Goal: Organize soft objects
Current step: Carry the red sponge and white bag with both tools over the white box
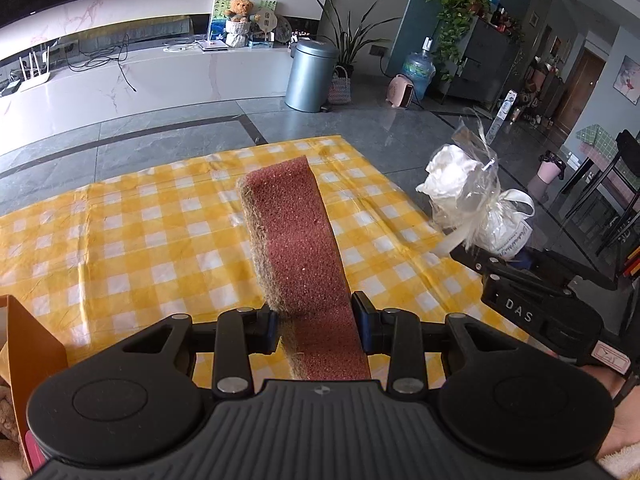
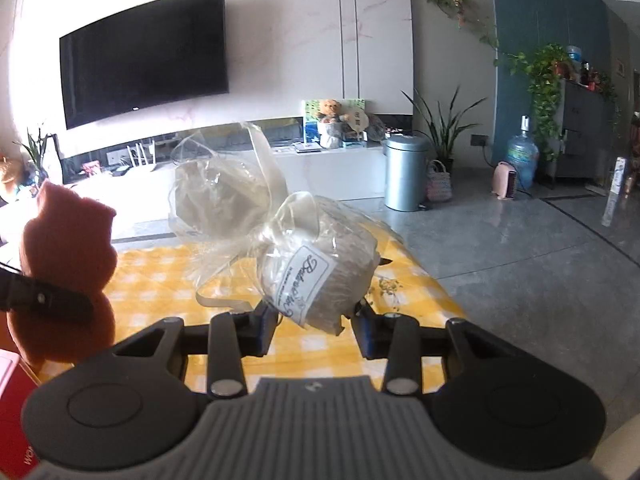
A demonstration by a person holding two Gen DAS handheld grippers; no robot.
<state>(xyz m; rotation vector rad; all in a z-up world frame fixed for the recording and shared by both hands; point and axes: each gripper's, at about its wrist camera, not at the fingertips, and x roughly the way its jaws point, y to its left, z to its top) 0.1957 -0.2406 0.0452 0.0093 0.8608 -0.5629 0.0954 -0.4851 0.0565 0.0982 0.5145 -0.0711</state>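
Note:
In the left wrist view my left gripper (image 1: 316,328) is shut on a reddish-brown sponge (image 1: 298,248) with a coarse tan edge, held edge-on above the yellow checked tablecloth (image 1: 140,232). At the right of that view my right gripper (image 1: 516,260) grips a clear cellophane-wrapped white bundle (image 1: 468,200) tied with a pale ribbon. In the right wrist view my right gripper (image 2: 316,328) is shut on this wrapped bundle (image 2: 320,276), which carries a white label. At the left of that view the sponge (image 2: 64,272) shows its bear-like outline, with a left gripper finger (image 2: 40,300) across it.
An orange box wall (image 1: 32,352) stands at the near left. A red box corner (image 2: 16,420) shows at lower left. Beyond the tablecloth (image 2: 420,288) lies grey tiled floor with a metal bin (image 1: 310,76), a water bottle (image 1: 418,70), plants and a white TV bench (image 1: 140,76).

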